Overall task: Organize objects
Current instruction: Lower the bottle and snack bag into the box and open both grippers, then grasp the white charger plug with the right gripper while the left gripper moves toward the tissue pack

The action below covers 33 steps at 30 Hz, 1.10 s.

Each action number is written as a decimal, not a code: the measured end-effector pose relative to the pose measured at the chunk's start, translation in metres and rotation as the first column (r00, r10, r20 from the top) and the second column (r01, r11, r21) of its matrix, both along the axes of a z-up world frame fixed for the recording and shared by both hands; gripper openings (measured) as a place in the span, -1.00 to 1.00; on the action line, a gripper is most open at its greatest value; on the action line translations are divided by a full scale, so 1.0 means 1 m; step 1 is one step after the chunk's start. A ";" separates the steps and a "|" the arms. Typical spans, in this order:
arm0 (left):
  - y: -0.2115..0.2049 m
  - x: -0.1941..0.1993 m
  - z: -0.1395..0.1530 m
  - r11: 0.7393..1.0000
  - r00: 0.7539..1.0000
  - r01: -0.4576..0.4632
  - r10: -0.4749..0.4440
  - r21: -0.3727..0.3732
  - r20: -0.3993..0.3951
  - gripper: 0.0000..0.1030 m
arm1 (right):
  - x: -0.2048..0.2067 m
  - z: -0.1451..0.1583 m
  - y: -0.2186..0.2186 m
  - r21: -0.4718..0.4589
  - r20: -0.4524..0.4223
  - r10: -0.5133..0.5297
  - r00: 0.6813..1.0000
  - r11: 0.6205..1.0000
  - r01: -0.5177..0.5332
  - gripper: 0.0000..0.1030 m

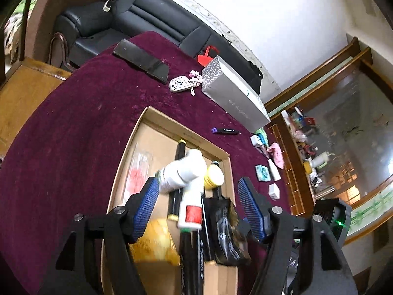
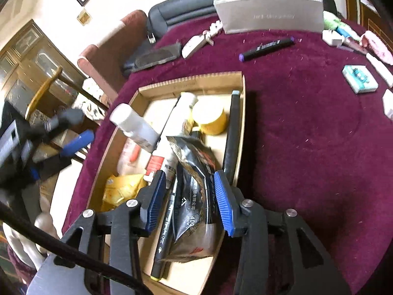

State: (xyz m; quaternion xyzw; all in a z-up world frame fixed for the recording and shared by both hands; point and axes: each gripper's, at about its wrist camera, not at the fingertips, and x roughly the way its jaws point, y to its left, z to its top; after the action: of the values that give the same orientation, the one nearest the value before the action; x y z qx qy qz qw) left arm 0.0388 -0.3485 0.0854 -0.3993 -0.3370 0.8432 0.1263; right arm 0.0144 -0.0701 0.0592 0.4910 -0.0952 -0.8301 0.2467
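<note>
An open cardboard box (image 1: 127,152) (image 2: 242,113) sits on the maroon tablecloth. It holds a yellow roll (image 1: 214,177) (image 2: 211,120), a white tube with a red label (image 1: 190,209), black markers, a yellow packet (image 2: 120,189) and a black foil pouch (image 2: 194,191). My left gripper (image 1: 199,194) is open above the box. A blurred white bottle (image 1: 183,172) (image 2: 135,127) lies tilted just ahead of its left pad, gripped by neither pad. My right gripper (image 2: 189,199) is open astride the pouch, with a gap on the left side.
On the cloth beyond the box lie a purple-capped black marker (image 1: 224,130) (image 2: 266,46), a grey carton (image 1: 233,95) (image 2: 270,12), a white key fob (image 1: 180,83), a black wallet (image 1: 142,60) and a teal packet (image 2: 359,78). A black sofa (image 1: 147,14) stands behind the table.
</note>
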 end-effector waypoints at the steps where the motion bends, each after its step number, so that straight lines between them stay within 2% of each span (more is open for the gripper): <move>1: 0.000 0.006 0.002 1.000 1.000 -0.004 0.004 0.009 0.001 0.19 | 0.002 0.005 0.004 -0.007 -0.015 -0.004 1.000 1.000 0.004 -0.17; 4: 0.004 0.022 0.011 1.000 1.000 0.003 -0.003 0.026 -0.017 0.27 | 0.010 0.018 0.018 -0.008 -0.063 -0.017 0.998 1.000 0.017 -0.08; 8: 0.030 0.039 0.028 0.998 0.996 0.062 -0.062 0.004 -0.056 0.30 | 0.023 0.026 0.048 0.009 -0.103 -0.046 0.994 0.999 0.048 0.00; 13: 0.085 0.045 0.039 0.981 0.979 0.193 -0.195 -0.030 -0.066 0.30 | 0.027 0.016 0.097 -0.004 -0.071 -0.136 0.988 0.991 0.136 0.03; 16: 0.122 0.044 0.034 0.961 0.960 0.277 -0.278 -0.009 -0.039 0.30 | 0.031 0.013 0.126 -0.032 -0.055 -0.189 0.980 0.982 0.188 0.03; 19: 0.165 0.046 0.021 0.929 0.929 0.369 -0.369 0.042 0.007 0.30 | 0.035 0.012 0.158 -0.030 -0.068 -0.236 0.969 0.972 0.234 0.03; 25: 0.246 0.049 -0.008 0.872 0.869 0.488 -0.488 0.029 0.081 0.30 | 0.036 -0.002 0.231 -0.046 -0.043 -0.365 0.930 0.930 0.363 0.05; 28: 0.282 0.045 -0.025 0.858 0.854 0.512 -0.503 -0.046 0.131 0.30 | 0.036 -0.010 0.258 -0.048 -0.028 -0.408 0.913 0.912 0.406 0.05; 33: 0.316 0.046 -0.038 0.825 0.853 0.521 -0.499 -0.217 0.150 0.30 | 0.036 -0.016 0.290 -0.055 -0.023 -0.454 0.891 0.890 0.452 0.05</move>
State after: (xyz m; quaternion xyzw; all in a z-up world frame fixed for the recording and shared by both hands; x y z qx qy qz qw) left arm 0.0848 -0.0329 0.0472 -0.5237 -0.1143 0.7960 0.2811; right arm 0.0508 0.2196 0.0428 0.4347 -0.2225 -0.8706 0.0599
